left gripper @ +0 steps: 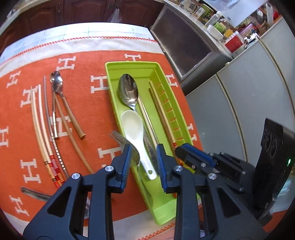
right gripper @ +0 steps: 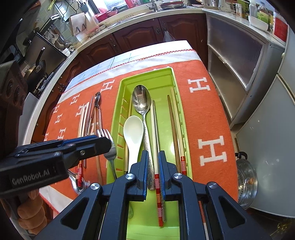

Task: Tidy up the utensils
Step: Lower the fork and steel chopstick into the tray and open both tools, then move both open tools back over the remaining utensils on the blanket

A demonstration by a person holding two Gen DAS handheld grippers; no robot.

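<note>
Left gripper (left gripper: 144,158): jaws spread above white spoon (left gripper: 135,129).
Right gripper (right gripper: 153,167): jaws pinching chopstick (right gripper: 156,151) over tray (right gripper: 186,129).

Ahead of my grippers I see an orange cloth (right gripper: 212,103) with white H letters over the table, its white border (right gripper: 151,55) stitched in red. Beyond the table's far edge run dark wood cabinet doors (right gripper: 140,35) under a pale, cluttered countertop (right gripper: 129,16). To my right stand grey cabinets (right gripper: 267,118) and a ribbed glass-front unit (right gripper: 234,53). Down at the right sits a metal steamer pot (right gripper: 246,177). Daylight is bright.
</note>
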